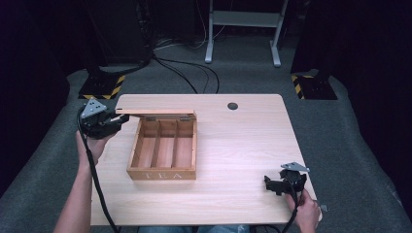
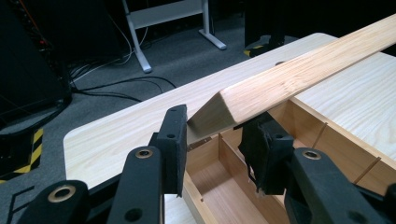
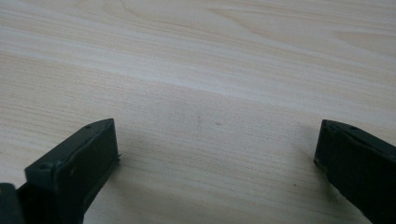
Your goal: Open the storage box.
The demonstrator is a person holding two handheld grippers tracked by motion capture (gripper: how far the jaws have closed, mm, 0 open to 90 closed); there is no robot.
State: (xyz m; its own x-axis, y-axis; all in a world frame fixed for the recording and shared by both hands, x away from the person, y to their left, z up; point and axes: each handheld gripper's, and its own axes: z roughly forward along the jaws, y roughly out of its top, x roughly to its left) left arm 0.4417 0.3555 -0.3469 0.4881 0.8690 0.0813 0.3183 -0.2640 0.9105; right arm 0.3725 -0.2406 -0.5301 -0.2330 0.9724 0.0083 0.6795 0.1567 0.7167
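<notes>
The wooden tea box point(image 1: 163, 150) sits left of centre on the table point(image 1: 243, 145), its front face lettered "TEA" turned toward the person and its three long compartments running front to back. Its lid point(image 1: 156, 114) stands raised on the hinges at the far edge — the lid's long axis lies across the table, left to right, parallel to the box's back wall. In the left gripper view the lid's corner point(image 2: 219, 114) sits between the two black jaws, which are clamped on it. The left gripper point(image 1: 118, 119) reaches in from the left at the lid's left end. The right gripper point(image 1: 270, 183) rests well apart near the table's front right corner — jaws spread wide over bare wood, nothing between them.
</notes>
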